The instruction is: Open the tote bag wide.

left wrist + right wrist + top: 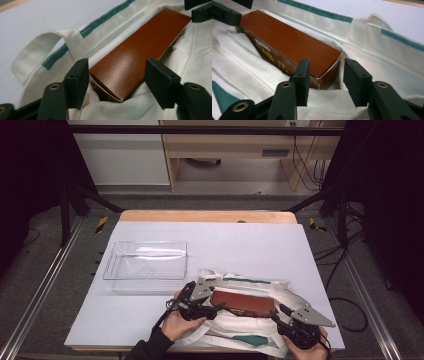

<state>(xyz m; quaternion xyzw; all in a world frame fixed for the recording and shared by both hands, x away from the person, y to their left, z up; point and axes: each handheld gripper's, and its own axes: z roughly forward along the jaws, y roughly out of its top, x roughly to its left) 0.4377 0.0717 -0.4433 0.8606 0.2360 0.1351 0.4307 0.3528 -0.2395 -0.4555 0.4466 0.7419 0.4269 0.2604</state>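
A long brown box (243, 303) lies in the mouth of a white tote bag (235, 332) with green stripes, at the table's front right. My left gripper (218, 308) sits at the box's left end. In the left gripper view that gripper (117, 83) is open, its jaws on either side of the box's (140, 50) near corner, over the bag's cloth (105, 30). My right gripper (279, 313) is at the box's right end. Seen in the right gripper view, this gripper (325, 81) is open, astride the other corner of the box (287, 37), with bag cloth (367, 37) beneath.
A clear plastic tray (111, 259) with nothing in it stands left of the bag on the pale table cover (250, 245). A bag handle (37, 55) loops out on the table beside the left gripper. Dark frame posts flank the table.
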